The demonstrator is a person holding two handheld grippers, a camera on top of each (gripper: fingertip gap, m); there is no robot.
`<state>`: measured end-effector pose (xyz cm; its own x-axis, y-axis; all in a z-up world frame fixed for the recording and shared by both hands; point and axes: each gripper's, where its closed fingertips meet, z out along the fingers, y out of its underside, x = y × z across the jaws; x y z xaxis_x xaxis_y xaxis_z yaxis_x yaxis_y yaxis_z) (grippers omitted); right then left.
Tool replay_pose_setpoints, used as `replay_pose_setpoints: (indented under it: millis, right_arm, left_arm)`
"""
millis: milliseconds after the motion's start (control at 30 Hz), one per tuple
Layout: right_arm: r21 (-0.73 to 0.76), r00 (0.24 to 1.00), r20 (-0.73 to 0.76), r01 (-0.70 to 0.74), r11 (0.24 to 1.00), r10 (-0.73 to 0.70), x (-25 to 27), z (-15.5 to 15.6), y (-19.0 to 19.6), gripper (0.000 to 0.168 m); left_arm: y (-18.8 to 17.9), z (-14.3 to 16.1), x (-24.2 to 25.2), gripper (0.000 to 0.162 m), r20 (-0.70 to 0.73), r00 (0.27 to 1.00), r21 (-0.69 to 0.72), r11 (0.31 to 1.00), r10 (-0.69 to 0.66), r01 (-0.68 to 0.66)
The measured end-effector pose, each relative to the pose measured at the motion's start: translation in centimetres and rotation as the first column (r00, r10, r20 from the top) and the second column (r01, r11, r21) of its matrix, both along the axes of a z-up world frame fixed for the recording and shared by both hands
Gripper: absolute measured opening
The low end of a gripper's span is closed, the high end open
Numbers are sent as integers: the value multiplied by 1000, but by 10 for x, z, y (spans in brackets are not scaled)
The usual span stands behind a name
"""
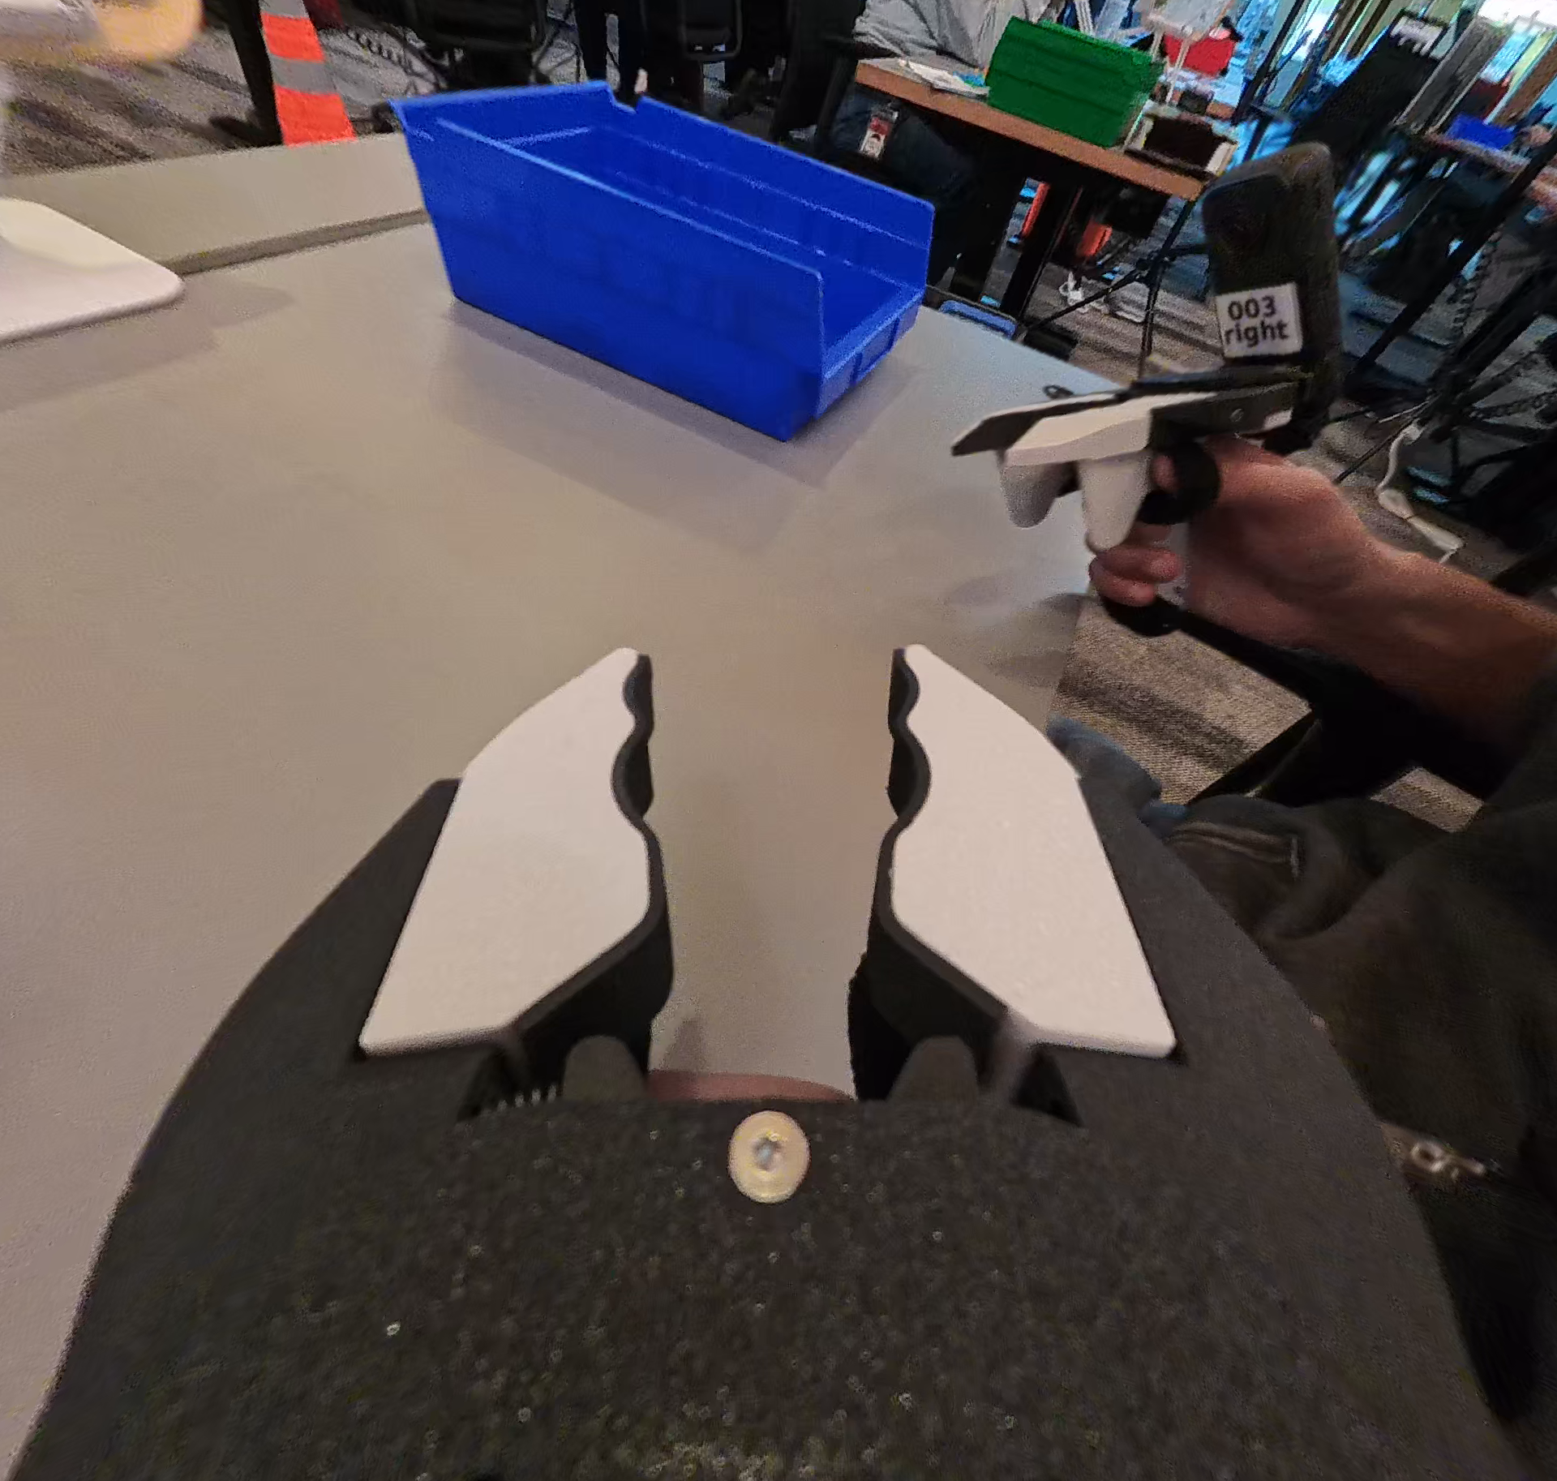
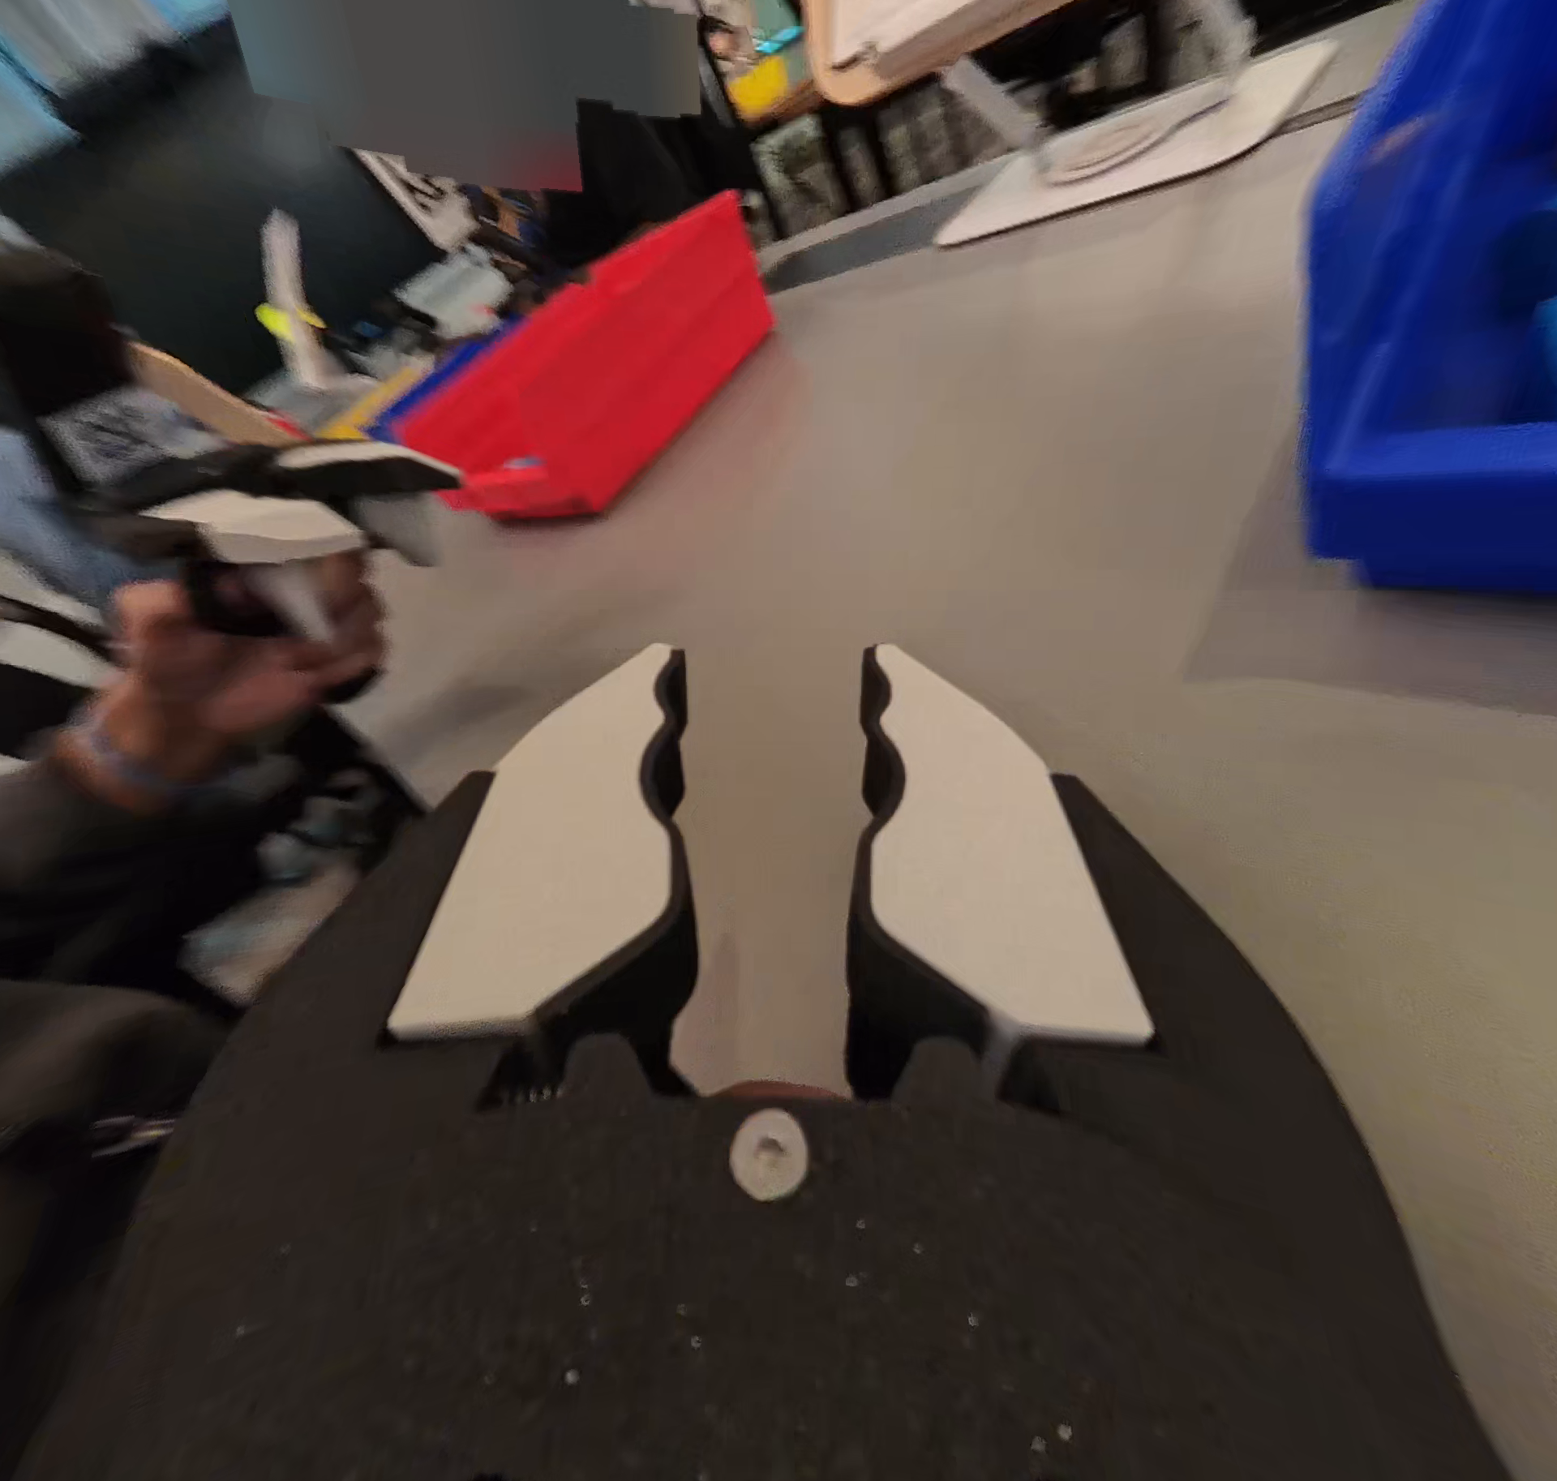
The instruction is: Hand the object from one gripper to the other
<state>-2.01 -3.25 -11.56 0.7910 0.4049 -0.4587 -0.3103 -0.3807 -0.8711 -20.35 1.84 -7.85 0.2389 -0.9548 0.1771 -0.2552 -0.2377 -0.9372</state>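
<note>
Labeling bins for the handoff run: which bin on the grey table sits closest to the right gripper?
The blue bin, at the right edge of the right wrist view beside the right gripper. The red bin lies farther off, to the left.

Blue bin [image 1: 674, 261], red bin [image 2: 590, 370] — grey table [image 1: 253, 598], orange-and-grey cone [image 1: 295, 50].

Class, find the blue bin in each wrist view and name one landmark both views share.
Left wrist view: blue bin upper centre, on the grey table.
Right wrist view: at the right edge, cut off by the frame.
Shared landmark: the grey table.
</note>
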Motion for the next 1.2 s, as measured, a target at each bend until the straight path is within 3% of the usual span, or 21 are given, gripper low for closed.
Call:
replay_pose_setpoints:
  millis: [67,167,300,400,533,633,867,1200]
  right_arm:
    - [28,995,-75,-59,998,61,-1,14,0,37]
    - [67,999,-45,5,998,-2,18,18,6,37]
    - [71,990,-140,39,997,-29,27,21,3,43]
    - [80,983,-183,14,997,1,26,28,1,43]
    - [87,990,-138,17,996,-5,26,26,2,43]
    - [86,990,-138,2,996,10,23,25,2,43]
    - [64,988,-154,-20,998,29,23,21,3,44]
    - [25,985,-166,-53,998,56,20,12,5,44]
  left_arm:
    - [19,18,-19,54,-28,998,51,997,54,-52]
    - [63,32,-66,52,-184,974,39,991,133,-128]
    - [149,37,-130,48,-401,868,145,955,294,-257]
    - [216,16,-163,47,-572,736,213,932,362,-293]
    - [277,-35,-193,45,-790,511,239,938,338,-250]
    - [299,-65,-198,45,-865,413,187,948,284,-259]
    - [326,-98,-223,52,-949,212,145,921,232,-362]
    - [338,-111,-206,47,-940,307,47,945,152,-325]
